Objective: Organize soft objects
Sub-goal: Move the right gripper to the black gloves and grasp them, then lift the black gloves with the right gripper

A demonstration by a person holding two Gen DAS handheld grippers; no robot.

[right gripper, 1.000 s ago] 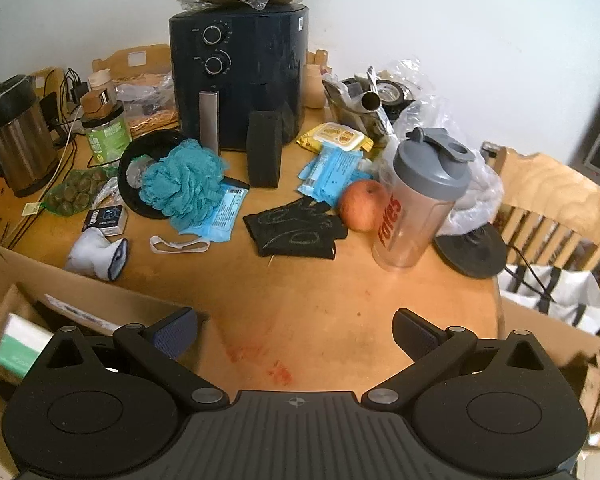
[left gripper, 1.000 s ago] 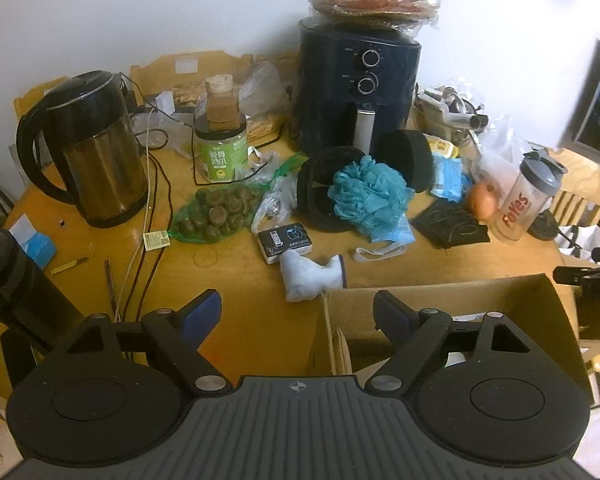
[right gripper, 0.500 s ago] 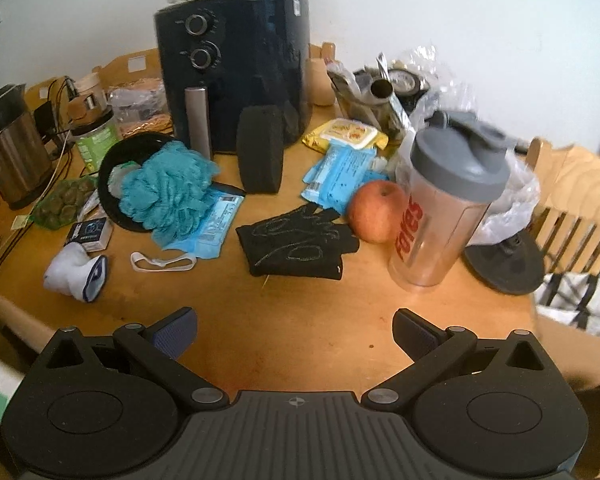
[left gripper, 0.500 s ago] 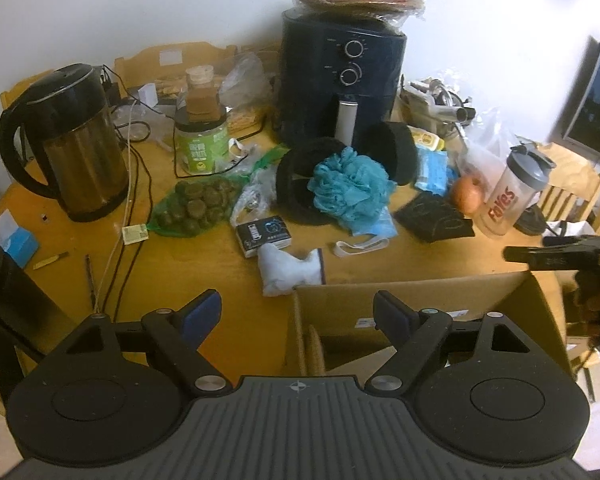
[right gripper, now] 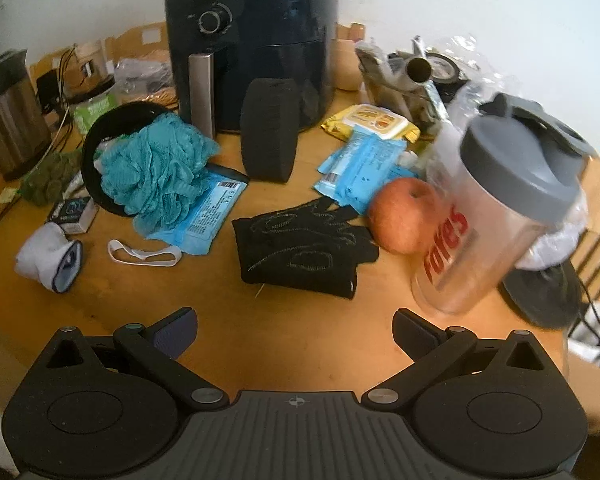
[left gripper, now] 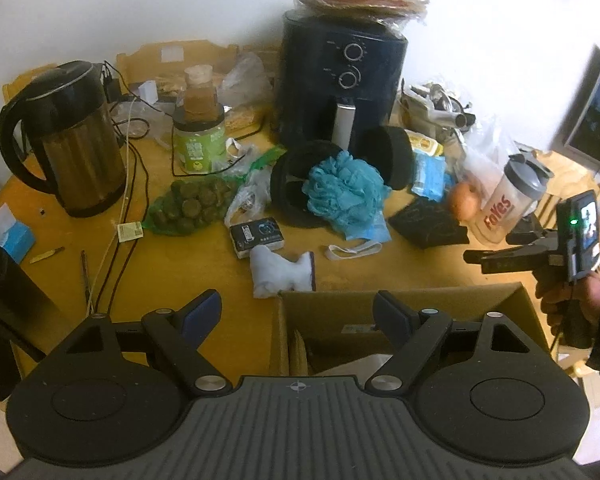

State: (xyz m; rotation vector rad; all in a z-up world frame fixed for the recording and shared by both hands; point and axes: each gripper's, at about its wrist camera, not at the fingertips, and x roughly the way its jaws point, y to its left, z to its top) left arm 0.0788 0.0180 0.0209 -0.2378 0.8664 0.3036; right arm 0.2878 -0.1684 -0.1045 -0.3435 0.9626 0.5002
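A black glove pair (right gripper: 304, 246) lies on the wooden table just ahead of my right gripper (right gripper: 294, 330), which is open and empty; the gloves also show in the left wrist view (left gripper: 430, 226). A teal bath pouf (right gripper: 154, 170) (left gripper: 342, 190) leans on a black ring. A white sock (left gripper: 280, 272) (right gripper: 48, 258) and a white elastic band (right gripper: 144, 254) lie nearby. My left gripper (left gripper: 298, 312) is open and empty, above the rim of an open cardboard box (left gripper: 400, 300). The right gripper shows at the left wrist view's right edge (left gripper: 476, 257).
A black air fryer (left gripper: 342, 84) stands at the back, a kettle (left gripper: 66, 140) at the left. A shaker bottle (right gripper: 496, 216) and an apple (right gripper: 404, 216) stand right of the gloves. Blue packets (right gripper: 362, 170), a black foam cylinder (right gripper: 270, 130) and cables (left gripper: 124, 184) clutter the table.
My right gripper has moved forward and down toward the black gloves and shaker bottle. My left gripper has drifted a little over the box. Both stay open.
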